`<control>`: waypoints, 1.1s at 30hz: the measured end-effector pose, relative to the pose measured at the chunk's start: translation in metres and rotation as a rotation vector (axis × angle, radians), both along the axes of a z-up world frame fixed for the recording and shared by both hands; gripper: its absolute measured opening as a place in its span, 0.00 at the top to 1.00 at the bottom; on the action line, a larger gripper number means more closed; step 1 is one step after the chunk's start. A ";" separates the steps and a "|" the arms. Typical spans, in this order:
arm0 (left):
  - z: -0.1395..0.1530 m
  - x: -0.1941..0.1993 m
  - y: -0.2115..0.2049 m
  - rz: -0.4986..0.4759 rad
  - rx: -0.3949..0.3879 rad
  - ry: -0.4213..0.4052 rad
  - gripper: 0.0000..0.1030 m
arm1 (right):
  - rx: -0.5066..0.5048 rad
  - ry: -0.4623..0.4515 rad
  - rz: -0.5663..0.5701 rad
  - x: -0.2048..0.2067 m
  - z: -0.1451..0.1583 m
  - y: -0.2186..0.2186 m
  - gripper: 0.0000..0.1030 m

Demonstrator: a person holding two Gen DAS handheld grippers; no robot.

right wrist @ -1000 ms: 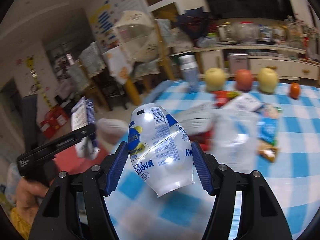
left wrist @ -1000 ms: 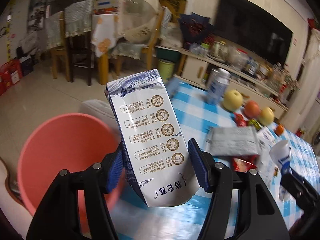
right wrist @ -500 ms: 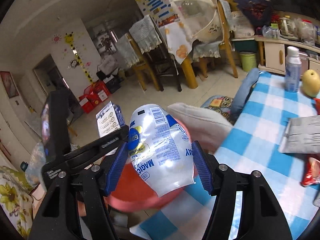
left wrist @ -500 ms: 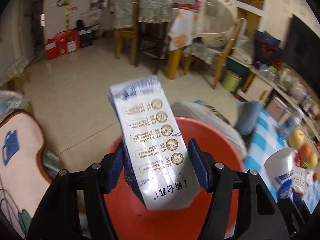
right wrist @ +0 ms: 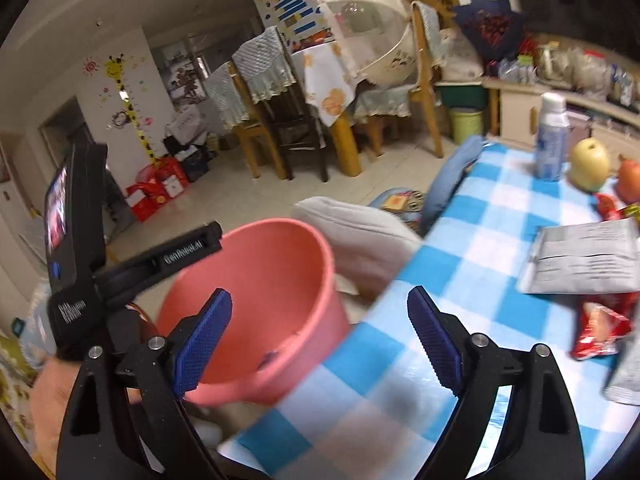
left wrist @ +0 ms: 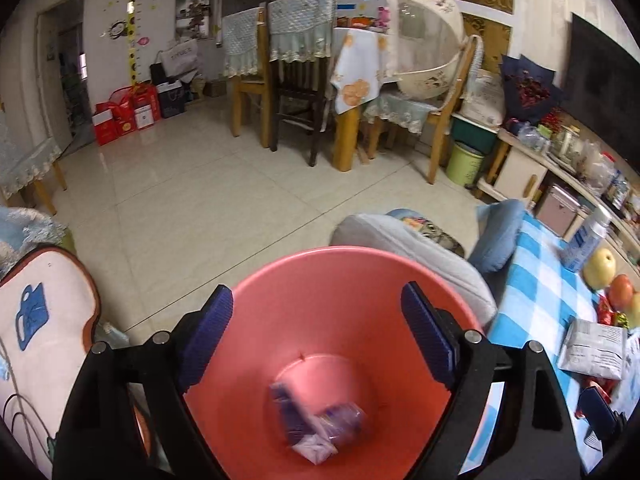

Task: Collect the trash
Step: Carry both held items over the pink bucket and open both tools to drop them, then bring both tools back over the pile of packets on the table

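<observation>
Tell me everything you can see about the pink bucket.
The pink bucket is a round, smooth tub, plastic by its look, wide at the rim and narrowing to a flat base. It stands upright below the edge of the checked table, beside a grey cushion. Blurred wrappers, white and purple, lie at its bottom. The open left gripper hangs above its mouth, apart from it.

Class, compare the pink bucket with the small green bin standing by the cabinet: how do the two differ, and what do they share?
The pink bucket is salmon pink; the green bin is pale green. The pink bucket sits close under the left gripper, beside the blue-checked table; the green bin stands far across the floor by the cabinet. Blurred wrappers lie in the pink bucket; the green bin's inside is hidden. Both are round, open-topped containers.
</observation>
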State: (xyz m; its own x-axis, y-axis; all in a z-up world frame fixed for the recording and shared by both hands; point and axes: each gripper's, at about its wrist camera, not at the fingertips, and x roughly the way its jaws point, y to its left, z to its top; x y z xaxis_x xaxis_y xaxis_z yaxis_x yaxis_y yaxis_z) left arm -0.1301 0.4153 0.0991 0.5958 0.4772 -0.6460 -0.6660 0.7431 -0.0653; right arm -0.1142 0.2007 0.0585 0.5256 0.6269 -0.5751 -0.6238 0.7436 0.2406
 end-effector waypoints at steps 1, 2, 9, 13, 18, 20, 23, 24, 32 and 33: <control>0.001 0.003 -0.005 -0.017 0.005 -0.006 0.15 | -0.017 -0.016 -0.012 -0.002 0.000 -0.005 0.14; 0.001 0.007 -0.011 -0.033 0.011 -0.010 0.15 | -0.033 -0.032 -0.025 -0.004 -0.001 -0.010 0.14; 0.002 0.028 -0.054 -0.176 0.056 -0.010 0.15 | -0.101 -0.086 -0.095 -0.006 -0.008 -0.047 0.14; 0.001 0.038 -0.076 -0.236 0.058 -0.021 0.15 | -0.130 -0.092 -0.136 -0.004 -0.012 -0.067 0.14; 0.001 0.046 -0.100 -0.295 0.047 -0.057 0.15 | -0.146 -0.094 -0.198 -0.004 -0.014 -0.099 0.14; 0.000 0.050 -0.112 -0.326 0.041 -0.065 0.15 | -0.148 -0.096 -0.226 -0.002 -0.012 -0.111 0.14; -0.002 0.057 -0.131 -0.367 0.079 -0.051 0.15 | -0.144 -0.103 -0.271 0.000 -0.010 -0.131 0.14; -0.003 0.061 -0.139 -0.383 0.098 -0.042 0.15 | -0.141 -0.104 -0.286 0.001 -0.009 -0.138 0.13; -0.003 0.069 -0.197 -0.506 0.194 -0.065 0.15 | -0.149 -0.115 -0.370 0.005 -0.006 -0.179 0.12; -0.004 0.071 -0.203 -0.521 0.199 -0.060 0.15 | -0.147 -0.112 -0.378 0.006 -0.006 -0.183 0.12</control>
